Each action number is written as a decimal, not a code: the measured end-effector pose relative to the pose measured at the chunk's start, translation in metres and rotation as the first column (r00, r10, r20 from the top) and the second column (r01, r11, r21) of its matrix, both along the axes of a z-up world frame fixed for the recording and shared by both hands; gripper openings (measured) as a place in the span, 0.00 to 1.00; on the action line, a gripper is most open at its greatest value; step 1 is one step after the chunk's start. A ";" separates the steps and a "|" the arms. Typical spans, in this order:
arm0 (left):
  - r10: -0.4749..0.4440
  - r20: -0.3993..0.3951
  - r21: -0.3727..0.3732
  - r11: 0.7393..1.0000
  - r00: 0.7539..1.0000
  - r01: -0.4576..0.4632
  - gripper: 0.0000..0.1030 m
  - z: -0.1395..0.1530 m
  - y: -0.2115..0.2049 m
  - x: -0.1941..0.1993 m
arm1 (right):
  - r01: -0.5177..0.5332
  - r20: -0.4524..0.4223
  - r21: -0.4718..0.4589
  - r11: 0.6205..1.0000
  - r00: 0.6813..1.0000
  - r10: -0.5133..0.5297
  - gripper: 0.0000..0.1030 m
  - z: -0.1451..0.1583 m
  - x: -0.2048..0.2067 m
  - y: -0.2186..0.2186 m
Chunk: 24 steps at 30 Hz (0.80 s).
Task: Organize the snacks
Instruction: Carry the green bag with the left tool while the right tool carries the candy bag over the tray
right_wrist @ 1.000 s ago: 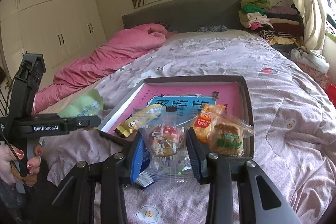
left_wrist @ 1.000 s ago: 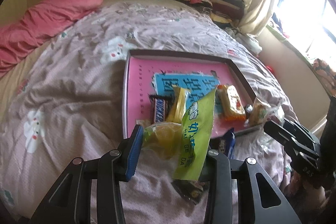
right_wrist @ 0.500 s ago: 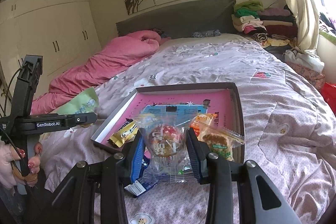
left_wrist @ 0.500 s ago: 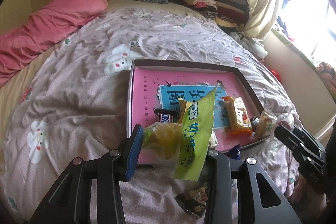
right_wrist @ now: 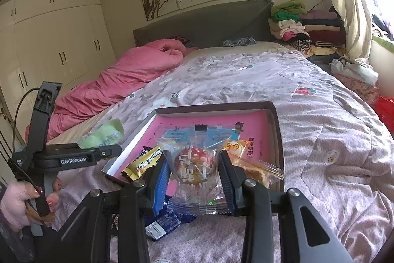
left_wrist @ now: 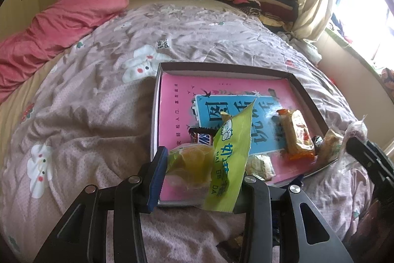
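**Snacks half gathered, two more on the way**

Snacks are partly sorted — several already lie in the shallow box point(left_wrist: 305, 100) with the pink printed floor, which sits on the bedspread point(left_wrist: 98, 115). In the left wrist view a dark chocolate bar point(left_wrist: 200, 137) lies near the box's middle, an orange-wrapped biscuit pack point(left_wrist: 295, 134) toward 3 o'clock, and a small pale packet point(left_wrist: 261, 163) near the front rim at 5 o'clock. The right wrist view adds a yellow-and-black bar point(right_wrist: 142, 164) at 9 o'clock by the front corner.

Two more are in transit. The left gripper point(left_wrist: 200, 176) is clamped on a green packet point(left_wrist: 229, 159) with a yellowish cake inside, held over the box's near edge at 6 o'clock. The right gripper point(right_wrist: 194, 179) pinches a clear-wrapped muffin point(right_wrist: 194, 169) between its blue-padded fingers point(right_wrist: 160, 186), hovering at the near rim, with the person's hand point(right_wrist: 22, 203) visible at 8 o'clock.

Left over — a blue packet point(right_wrist: 165, 221) lies on the bedspread just outside the box, below the muffin. By my judgement the job is past halfway: both held items need setting down inside, then the blue one fetched. Whether more strays lie out of view cannot be told.
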<state>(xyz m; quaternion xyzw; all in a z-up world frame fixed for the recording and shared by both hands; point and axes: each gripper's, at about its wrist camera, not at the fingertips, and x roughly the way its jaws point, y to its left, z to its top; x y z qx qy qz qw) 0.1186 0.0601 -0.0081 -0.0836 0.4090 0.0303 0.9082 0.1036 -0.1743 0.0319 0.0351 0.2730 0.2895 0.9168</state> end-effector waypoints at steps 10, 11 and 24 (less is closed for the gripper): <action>-0.010 -0.009 -0.002 1.000 1.000 0.010 0.41 -0.009 -0.003 0.006 | 0.026 0.001 -0.011 1.000 1.000 -0.026 0.38 -0.002 0.009 0.001; -0.010 -0.010 -0.004 1.000 1.000 0.010 0.41 -0.010 -0.003 0.007 | 0.031 0.001 -0.011 0.999 1.000 -0.031 0.38 -0.002 0.009 0.001; -0.019 -0.031 -0.020 1.000 0.999 0.019 0.42 -0.022 -0.005 0.009 | 0.065 -0.021 -0.019 0.998 0.998 -0.065 0.38 -0.009 0.021 0.002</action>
